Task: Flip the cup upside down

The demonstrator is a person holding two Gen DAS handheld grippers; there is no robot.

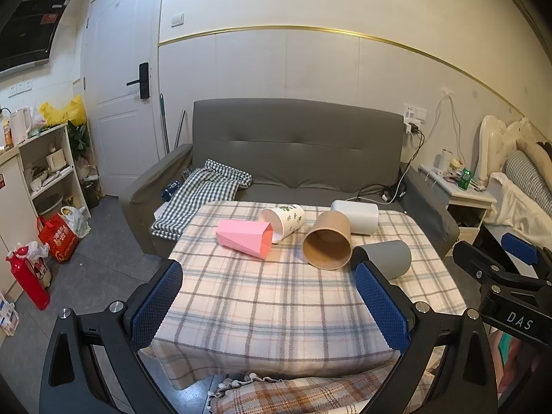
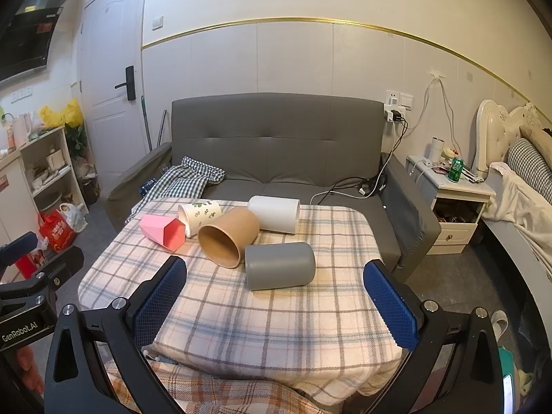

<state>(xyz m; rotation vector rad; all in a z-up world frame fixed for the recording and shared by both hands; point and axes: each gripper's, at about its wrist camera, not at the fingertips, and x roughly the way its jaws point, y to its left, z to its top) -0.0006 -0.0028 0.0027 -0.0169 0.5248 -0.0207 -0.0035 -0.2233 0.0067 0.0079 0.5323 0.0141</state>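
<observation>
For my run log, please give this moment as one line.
cups: five on their sides on table | left gripper: open, holding nothing | right gripper: open, holding nothing | flip: not begun

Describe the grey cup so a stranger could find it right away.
On the plaid-covered table before the sofa, five cups lie tipped over. The grey cup lies nearest the grippers, right of the brown cup. It alone is plain matte grey.

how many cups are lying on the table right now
5, all on their sides: pink cup far left, leaf-print cup behind it, brown cup centre, white cup at back, grey cup nearest. None seems hidden.
</observation>
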